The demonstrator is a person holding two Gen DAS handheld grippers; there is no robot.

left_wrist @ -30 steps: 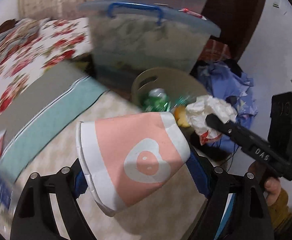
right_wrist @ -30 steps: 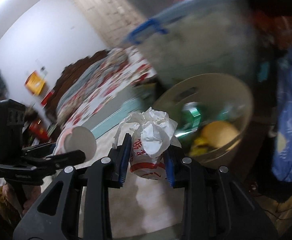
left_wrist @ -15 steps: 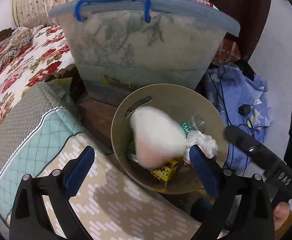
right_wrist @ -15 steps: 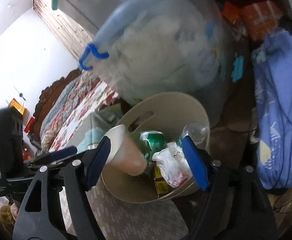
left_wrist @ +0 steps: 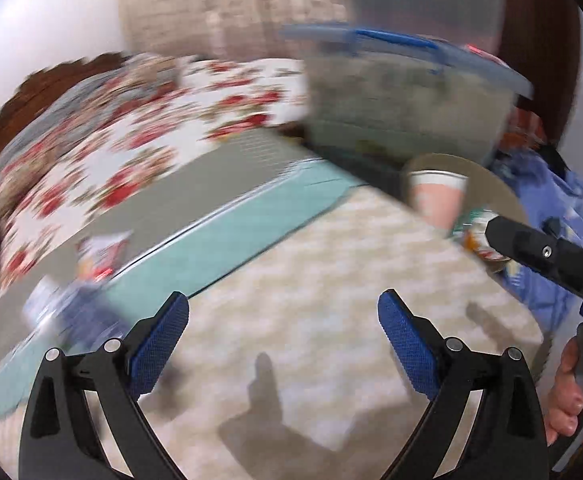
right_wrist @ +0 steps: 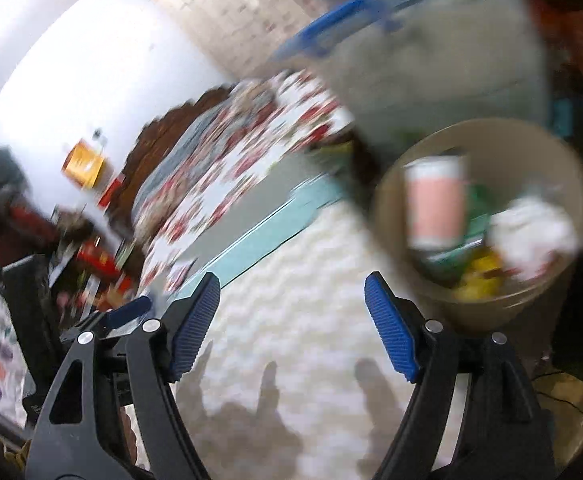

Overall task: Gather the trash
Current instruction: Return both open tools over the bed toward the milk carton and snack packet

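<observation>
Right wrist view: right gripper (right_wrist: 291, 324) spread apart, empty, over tabletop (right_wrist: 303, 320).
Left gripper (left_wrist: 283, 342): spread apart, empty.
Pink cup (right_wrist: 435, 204): inside tan bin (right_wrist: 487, 300), far right, beside crumpled paper (right_wrist: 531, 232).

Round beige plastic bin (right_wrist: 531, 312) past table edge, right of patterned tablecloth (right_wrist: 311, 320). Inside: pink-and-white paper cup (right_wrist: 435, 204) left, crumpled white paper (right_wrist: 531, 232) right. Clear blue-lidded storage box (right_wrist: 431, 60) behind.
</observation>
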